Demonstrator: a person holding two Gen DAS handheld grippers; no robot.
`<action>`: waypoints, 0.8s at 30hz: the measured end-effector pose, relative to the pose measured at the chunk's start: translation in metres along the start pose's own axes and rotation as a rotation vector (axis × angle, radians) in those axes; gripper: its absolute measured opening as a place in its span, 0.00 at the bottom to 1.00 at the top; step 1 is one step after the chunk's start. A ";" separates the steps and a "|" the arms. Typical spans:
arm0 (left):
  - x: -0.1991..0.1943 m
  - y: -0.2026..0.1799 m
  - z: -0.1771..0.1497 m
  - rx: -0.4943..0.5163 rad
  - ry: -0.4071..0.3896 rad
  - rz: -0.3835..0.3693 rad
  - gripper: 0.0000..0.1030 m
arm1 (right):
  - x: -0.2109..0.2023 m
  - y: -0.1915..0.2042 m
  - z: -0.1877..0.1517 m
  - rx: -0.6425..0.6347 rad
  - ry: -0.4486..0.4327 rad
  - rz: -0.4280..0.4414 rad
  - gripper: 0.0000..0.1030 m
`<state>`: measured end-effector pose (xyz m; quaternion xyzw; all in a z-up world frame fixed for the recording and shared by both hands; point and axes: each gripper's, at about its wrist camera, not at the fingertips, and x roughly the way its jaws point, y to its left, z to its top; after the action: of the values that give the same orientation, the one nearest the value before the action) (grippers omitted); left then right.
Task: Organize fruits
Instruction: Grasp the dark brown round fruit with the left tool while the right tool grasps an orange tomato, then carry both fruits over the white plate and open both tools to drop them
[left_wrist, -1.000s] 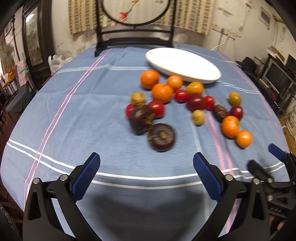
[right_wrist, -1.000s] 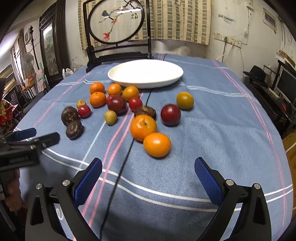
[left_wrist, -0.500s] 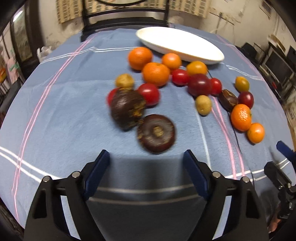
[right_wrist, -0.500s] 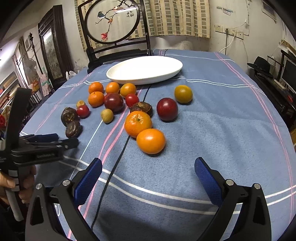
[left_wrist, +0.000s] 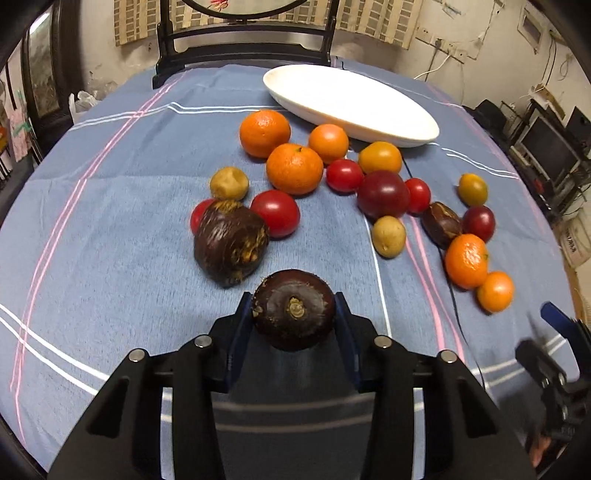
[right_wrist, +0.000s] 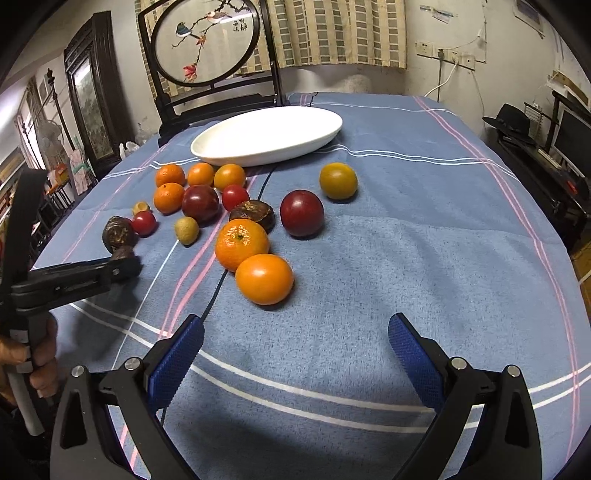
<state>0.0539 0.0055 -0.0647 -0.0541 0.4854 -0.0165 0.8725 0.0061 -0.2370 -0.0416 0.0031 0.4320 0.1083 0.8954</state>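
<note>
While the left gripper (left_wrist: 294, 314) is clamped on a dark round mangosteen (left_wrist: 293, 309) low over the blue-clothed worktop (left_wrist: 110, 229), its own camera shows both blue pads pressed to the fruit's sides; the right wrist view shows only a sliver of that fruit behind the black fingers. Just beyond lies a second dark fruit (left_wrist: 231, 245), then oranges, tomatoes and plums, with the white plate (right_wrist: 266, 136) behind. The right gripper (right_wrist: 295, 354) hovers wide open near an orange (right_wrist: 264, 278).
</note>
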 end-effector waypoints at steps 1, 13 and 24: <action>-0.001 0.002 -0.001 -0.002 0.002 -0.006 0.41 | 0.002 0.003 0.002 -0.014 0.009 0.010 0.97; -0.008 0.011 -0.012 0.027 -0.008 -0.034 0.41 | 0.041 0.042 0.023 -0.209 0.104 -0.075 0.39; -0.040 0.016 0.022 0.060 -0.079 -0.124 0.41 | -0.014 0.030 0.052 -0.166 -0.071 0.109 0.38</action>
<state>0.0514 0.0264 -0.0215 -0.0587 0.4455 -0.0830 0.8895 0.0321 -0.2058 0.0047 -0.0437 0.3888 0.1918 0.9001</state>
